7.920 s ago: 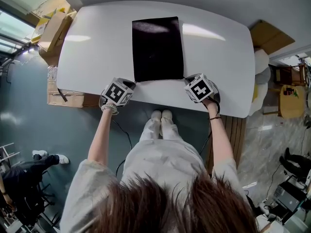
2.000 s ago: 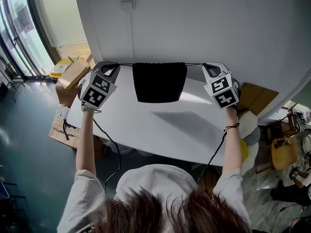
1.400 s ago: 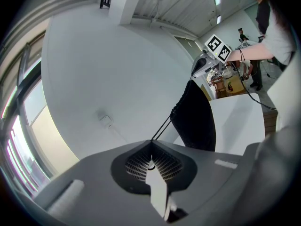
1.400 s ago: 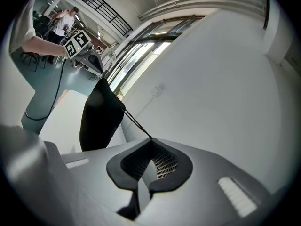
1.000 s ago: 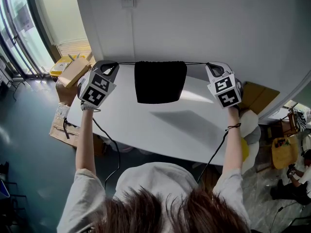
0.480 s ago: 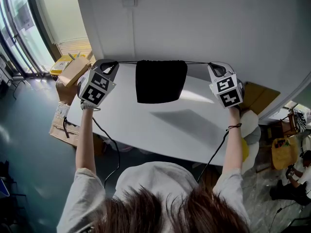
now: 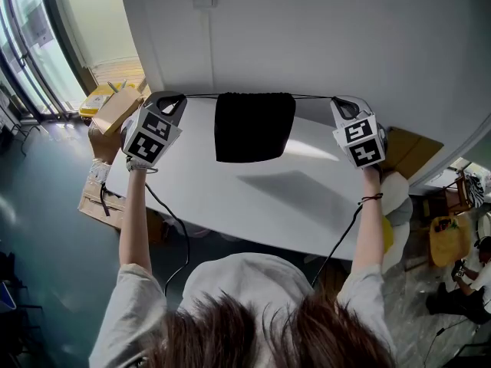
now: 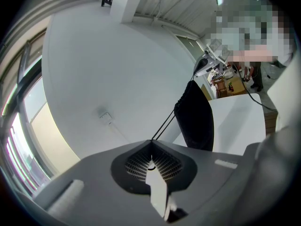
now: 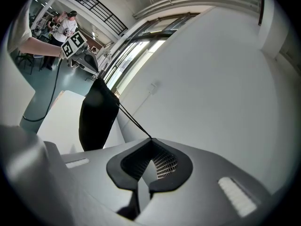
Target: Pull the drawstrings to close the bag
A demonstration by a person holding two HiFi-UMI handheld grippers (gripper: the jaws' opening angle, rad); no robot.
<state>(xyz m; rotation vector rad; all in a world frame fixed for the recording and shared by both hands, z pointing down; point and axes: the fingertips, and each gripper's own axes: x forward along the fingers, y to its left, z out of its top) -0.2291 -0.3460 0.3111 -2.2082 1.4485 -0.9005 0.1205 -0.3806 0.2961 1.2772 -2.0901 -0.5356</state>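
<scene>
A black drawstring bag (image 7: 253,127) hangs above the white table (image 7: 253,198), with its top edge gathered. A thin black drawstring (image 7: 198,96) runs taut from the bag's top left corner to my left gripper (image 7: 175,96), which is shut on the cord. Another drawstring (image 7: 314,96) runs taut from the top right corner to my right gripper (image 7: 344,100), also shut on its cord. In the left gripper view the cord (image 8: 164,124) leads from the closed jaws (image 8: 151,142) to the bag (image 8: 195,117). The right gripper view shows its cord (image 9: 134,121) leaving the closed jaws (image 9: 151,139) toward the bag (image 9: 96,114).
A grey wall with a socket (image 7: 203,0) stands just behind the bag. Cardboard boxes (image 7: 115,106) sit on the floor to the left of the table, and a brown box (image 7: 410,148) to the right. Cables hang from both grippers toward the floor.
The bag lay flat on the table earlier and now hangs by its cords. Over the last second my right gripper drifted slightly outward, and the bag's top gathered a little narrower.
</scene>
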